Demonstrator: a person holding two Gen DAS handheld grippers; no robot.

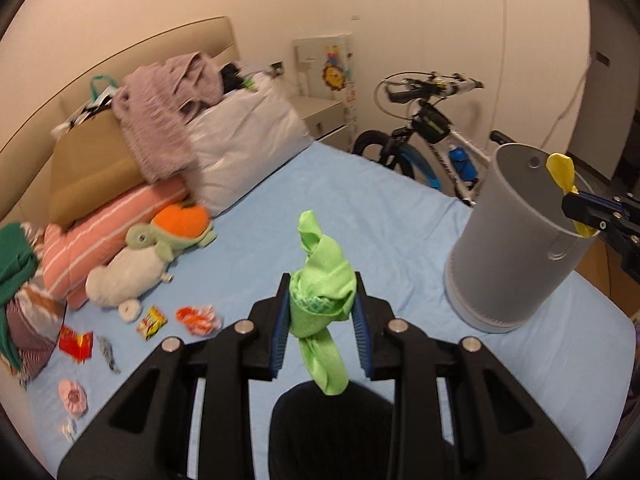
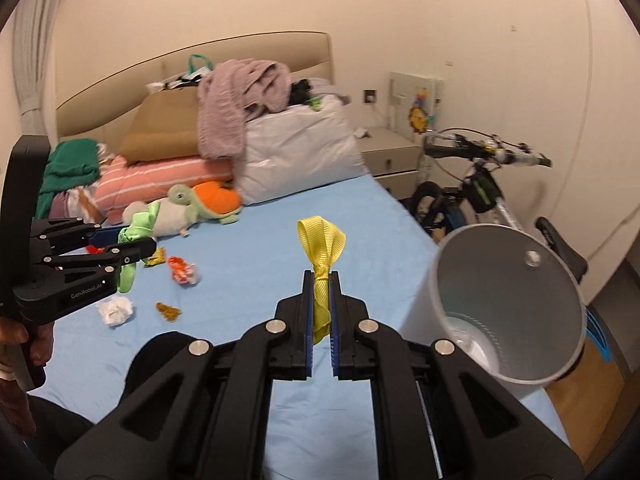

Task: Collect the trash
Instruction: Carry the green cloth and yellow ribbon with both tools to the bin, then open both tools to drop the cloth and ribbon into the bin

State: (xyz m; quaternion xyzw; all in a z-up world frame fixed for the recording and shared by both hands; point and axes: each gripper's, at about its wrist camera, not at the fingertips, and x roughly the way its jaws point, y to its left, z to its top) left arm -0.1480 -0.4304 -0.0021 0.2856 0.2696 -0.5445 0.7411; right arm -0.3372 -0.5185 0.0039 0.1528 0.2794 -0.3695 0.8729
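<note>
My left gripper is shut on a twisted green cloth, held above the blue bed sheet. In the right wrist view the same left gripper shows at the left edge with the green cloth. My right gripper is shut on a looped yellow ribbon. A grey bin stands on the bed's right side; the right gripper hangs at its rim with the yellow ribbon. The open grey bin sits just right of the right gripper. Wrappers lie on the sheet: an orange-white one, a yellow one, a red one.
A plush turtle, pillows and piled clothes crowd the bed's head. A crumpled white paper and a brown scrap lie on the sheet. A bicycle stands beyond the bed, by a nightstand.
</note>
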